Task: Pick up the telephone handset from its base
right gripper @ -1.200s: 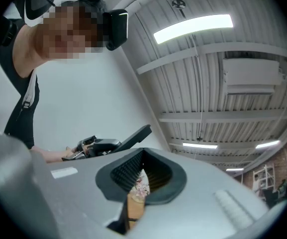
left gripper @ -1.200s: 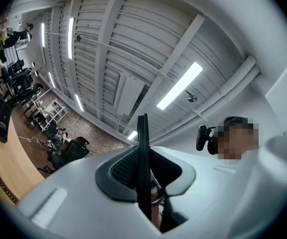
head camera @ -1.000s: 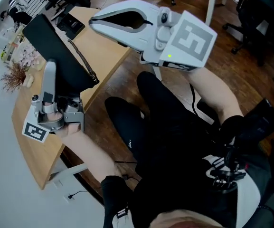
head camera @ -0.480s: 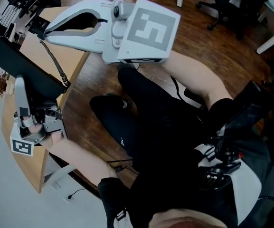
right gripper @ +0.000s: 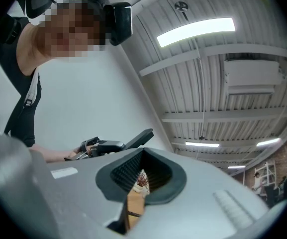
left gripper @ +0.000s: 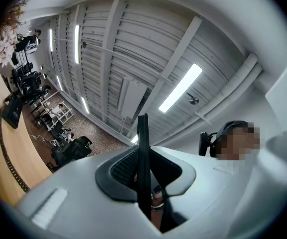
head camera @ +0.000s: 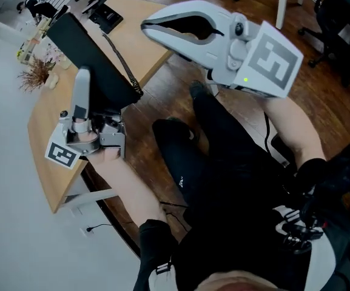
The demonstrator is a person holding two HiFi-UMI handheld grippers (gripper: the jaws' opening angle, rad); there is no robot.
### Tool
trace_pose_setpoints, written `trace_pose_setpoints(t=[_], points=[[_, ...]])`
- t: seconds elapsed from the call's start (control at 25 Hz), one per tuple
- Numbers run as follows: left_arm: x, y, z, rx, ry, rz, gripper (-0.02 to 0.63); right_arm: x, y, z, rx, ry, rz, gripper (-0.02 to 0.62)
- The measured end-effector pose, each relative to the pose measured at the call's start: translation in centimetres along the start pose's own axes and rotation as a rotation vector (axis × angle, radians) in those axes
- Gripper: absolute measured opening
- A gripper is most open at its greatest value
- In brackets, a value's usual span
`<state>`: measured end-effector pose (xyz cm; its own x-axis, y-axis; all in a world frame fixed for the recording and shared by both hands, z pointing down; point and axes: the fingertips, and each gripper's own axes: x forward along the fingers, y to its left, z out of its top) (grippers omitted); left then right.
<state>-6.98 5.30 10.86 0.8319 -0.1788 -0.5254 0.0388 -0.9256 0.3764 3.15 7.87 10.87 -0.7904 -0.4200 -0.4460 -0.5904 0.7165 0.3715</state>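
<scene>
Left gripper [head camera: 85,83] is clamped on the telephone handset [head camera: 93,62]. In the left gripper view the handset sits edge-on as a thin black slab [left gripper: 143,148] between the pads. It is off its base [head camera: 108,18] and well apart from it, over the near part of the wooden desk [head camera: 47,162], tilted with one end toward the base. The coiled cord [head camera: 123,62] runs along its upper face from the base side to the near end. I can't tell exactly where the cord plugs in, the head view is too small there.

Right gripper [head camera: 150,26] is closed on nothing, jaws together, held over the desk's floor-side edge, just right of the handset and not touching it. Through its pad opening [right gripper: 143,171] only the desk and a dried plant [head camera: 38,74] show.
</scene>
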Motion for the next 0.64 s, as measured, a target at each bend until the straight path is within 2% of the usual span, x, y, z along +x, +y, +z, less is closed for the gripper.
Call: trace_pose_setpoints(t=[0.24,0.64], points=[[-0.6,1.5,0.0,-0.003,0.002,0.028,0.074,-0.1,-0.7,-2.0,-0.006,0.027,-0.002,0.003],[-0.8,2.6,-0.2,-0.029,0.004,0.035,0.074,0.1,-1.2,-3.1,0.02,0.04,-0.015,0.003]])
